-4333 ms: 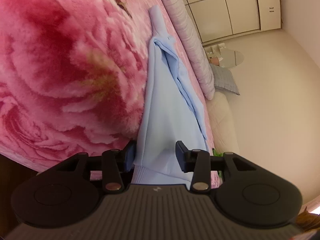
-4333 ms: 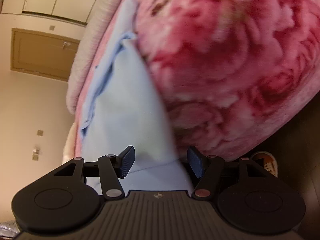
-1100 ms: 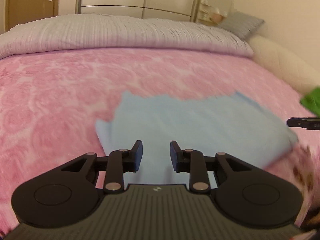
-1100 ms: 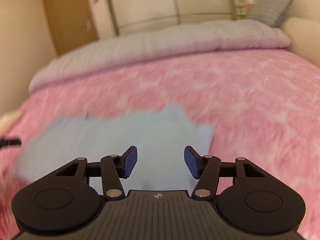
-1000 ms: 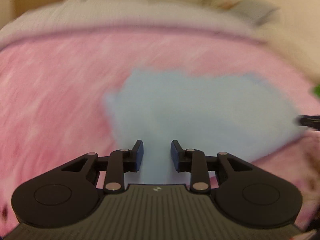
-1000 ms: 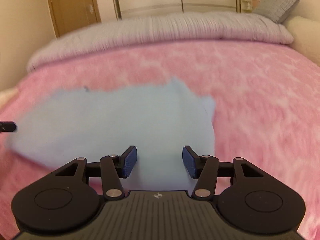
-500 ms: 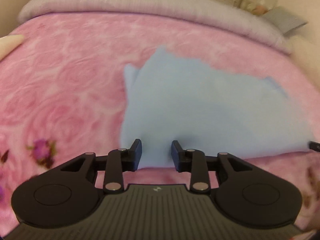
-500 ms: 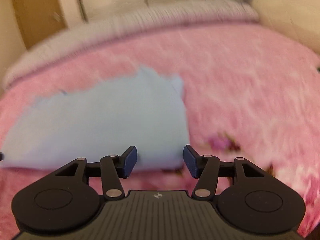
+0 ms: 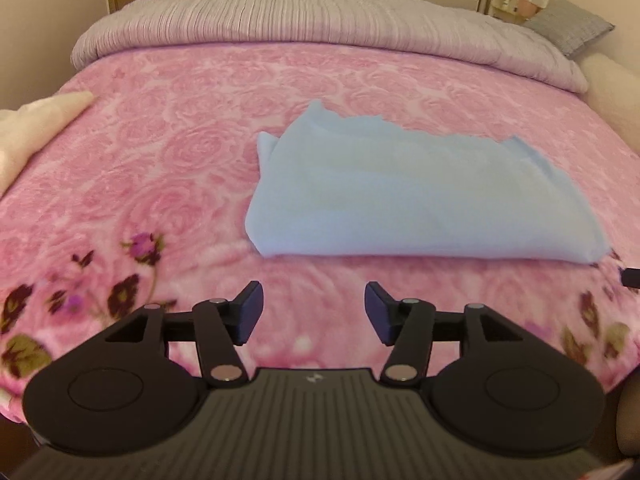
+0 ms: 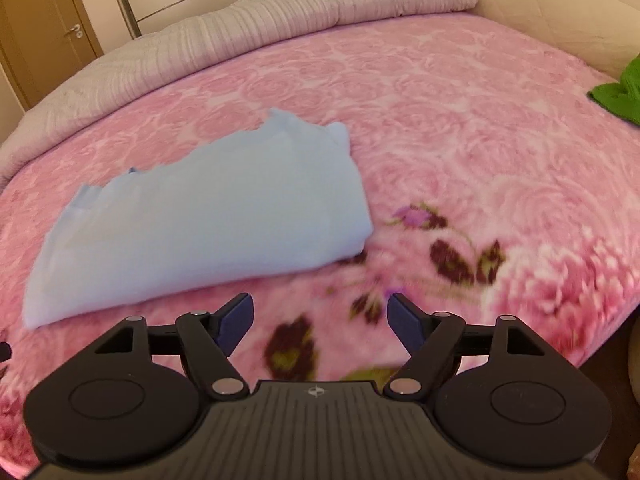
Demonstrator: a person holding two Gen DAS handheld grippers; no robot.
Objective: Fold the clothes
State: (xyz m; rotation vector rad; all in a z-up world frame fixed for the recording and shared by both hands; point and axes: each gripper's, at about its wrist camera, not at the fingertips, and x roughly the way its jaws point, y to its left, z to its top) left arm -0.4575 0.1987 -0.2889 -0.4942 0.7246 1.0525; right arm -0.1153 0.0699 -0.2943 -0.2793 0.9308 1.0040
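- Pink rose blanket [image 9: 168, 152] is covering the whole bed; grey quilt [image 9: 320, 16] is lying rolled along the far side, w/ a cream cushion [image 9: 28, 128] poking in at the left edge of the left view.
- Light blue garment [image 9: 420, 204] is now lying flat on the blanket as a wide folded slab, approx. mid-bed: smooth doubled edge facing the camera, ragged layered edges facing the quilt. A few sec ago it was hanging stretched betw. both tools; 0.5 s ago the fold edge was still sitting right at the fingertips.
- Left gripper [image 9: 314, 312] is hanging w/ fingers spread wide, nothing betw. them; a moment ago they were much closer together around the cloth. It's now sitting back from the fold, apart from it.
- Right gripper [image 10: 320, 318] is likewise standing wide apart and empty, drawn back, w/ the garment off to its left.
- Green cloth [image 10: 618, 92] is lying at the far right edge, well apart from the blue one.
- Judgement: this fold is looking laid down and released; whether another fold is wanted, pics aren't settling.
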